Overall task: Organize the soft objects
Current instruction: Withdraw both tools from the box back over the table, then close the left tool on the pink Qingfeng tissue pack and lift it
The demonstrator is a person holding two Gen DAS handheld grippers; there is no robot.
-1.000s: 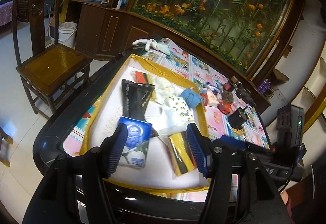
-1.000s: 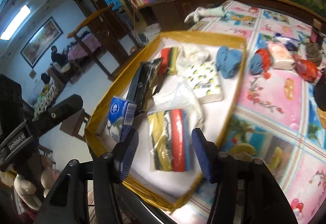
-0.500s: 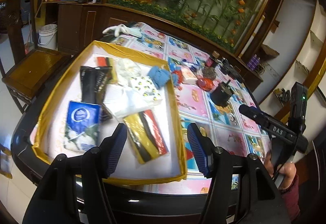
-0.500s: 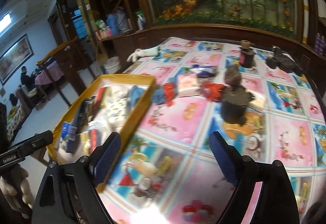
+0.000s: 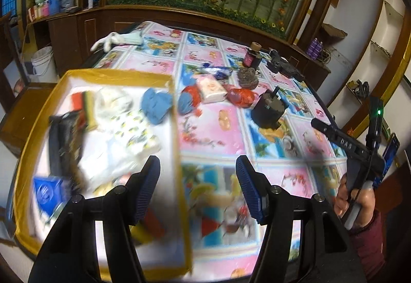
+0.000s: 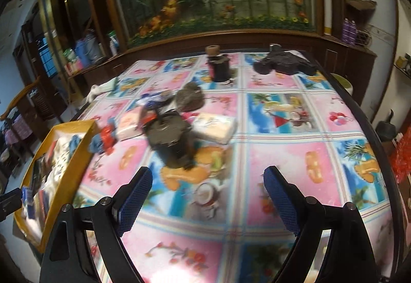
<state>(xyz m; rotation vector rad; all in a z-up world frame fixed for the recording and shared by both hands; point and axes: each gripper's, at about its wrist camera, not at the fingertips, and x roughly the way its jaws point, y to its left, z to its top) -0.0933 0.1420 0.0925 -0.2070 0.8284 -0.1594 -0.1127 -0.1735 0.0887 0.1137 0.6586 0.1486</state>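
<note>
Both grippers are being held above a table covered by a pink and blue patterned cloth (image 6: 277, 154), and nothing is being held by either.

The left gripper (image 5: 197, 190) is being kept partly open, its blue pads apart with only the tablecloth and the right wall of the yellow-rimmed tray (image 5: 177, 144) seen between them. The tray is being shown at the left of the table, filled with soft goods: a blue cloth bundle (image 5: 156, 105) at its far right corner, a white tissue pack printed with yellow figures (image 5: 133, 134) near the middle, a dark packet (image 5: 65, 139) toward the left, and a blue tissue pack (image 5: 46, 193) at the near left. Much of this is being blurred.

Just outside the tray, a blue and red bundle (image 5: 188, 100), a pink tissue pack (image 5: 212, 89) and a red bundle (image 5: 241, 96) are lying close together on the cloth. A black cylindrical object (image 5: 268, 110) is standing to their right.

The right gripper (image 6: 208, 198) is being held with its jaws wide apart over bare tablecloth, and it is being gripped by a hand (image 5: 357, 203) in a dark red sleeve at the right edge of the left view.
</note>
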